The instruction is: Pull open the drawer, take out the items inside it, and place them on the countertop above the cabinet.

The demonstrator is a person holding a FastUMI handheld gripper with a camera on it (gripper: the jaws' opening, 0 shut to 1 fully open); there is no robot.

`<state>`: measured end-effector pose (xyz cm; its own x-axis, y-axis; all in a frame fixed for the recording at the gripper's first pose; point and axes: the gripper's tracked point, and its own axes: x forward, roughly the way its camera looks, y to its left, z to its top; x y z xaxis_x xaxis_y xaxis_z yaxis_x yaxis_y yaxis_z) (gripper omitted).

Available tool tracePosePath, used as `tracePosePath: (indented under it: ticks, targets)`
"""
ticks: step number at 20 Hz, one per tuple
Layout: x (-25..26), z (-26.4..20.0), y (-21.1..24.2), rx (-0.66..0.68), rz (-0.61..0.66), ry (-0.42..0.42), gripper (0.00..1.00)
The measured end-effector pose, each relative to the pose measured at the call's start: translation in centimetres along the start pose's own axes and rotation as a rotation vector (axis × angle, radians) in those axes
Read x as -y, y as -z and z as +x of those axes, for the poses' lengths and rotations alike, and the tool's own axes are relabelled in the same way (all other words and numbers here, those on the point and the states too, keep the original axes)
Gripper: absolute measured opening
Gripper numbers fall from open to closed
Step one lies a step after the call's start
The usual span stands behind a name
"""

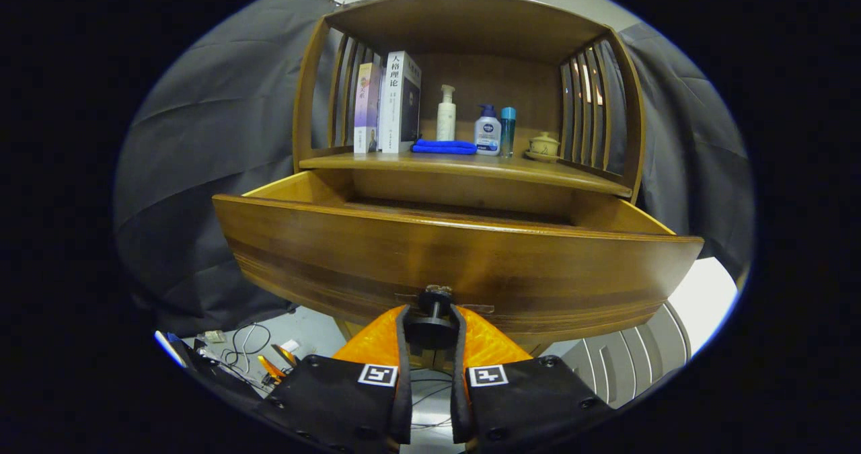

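Note:
A wooden drawer stands pulled out from the cabinet, its broad front panel facing me. A dark round knob sits at the panel's lower middle, and my gripper is shut on that knob, one finger pressing each side. The drawer's inside is hidden behind the front panel; I see just its rim and side walls. Above the drawer lies the countertop, a wooden shelf holding two upright books, a white pump bottle, a folded blue cloth, a white-and-blue bottle, a teal bottle and a small lidded cup.
Slatted wooden sides and a top board close in the countertop. Grey cloth hangs on both sides of the cabinet. Cables and small clutter lie on the floor below left. A pale ribbed object stands below right.

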<state>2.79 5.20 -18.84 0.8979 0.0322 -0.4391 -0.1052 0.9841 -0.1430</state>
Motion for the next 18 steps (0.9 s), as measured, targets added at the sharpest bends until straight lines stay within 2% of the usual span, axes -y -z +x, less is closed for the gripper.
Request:
tracePosePath:
  ticks: [10, 14, 18]
  targets:
    - [-1.2, -3.4, 2.0, 0.019, -0.041, -0.033, 0.24]
    - [-0.9, -3.7, 1.4, 0.048, -0.018, -0.050, 0.41]
    - [-0.4, -5.3, -2.0, 0.159, 0.000, -0.082, 0.67]
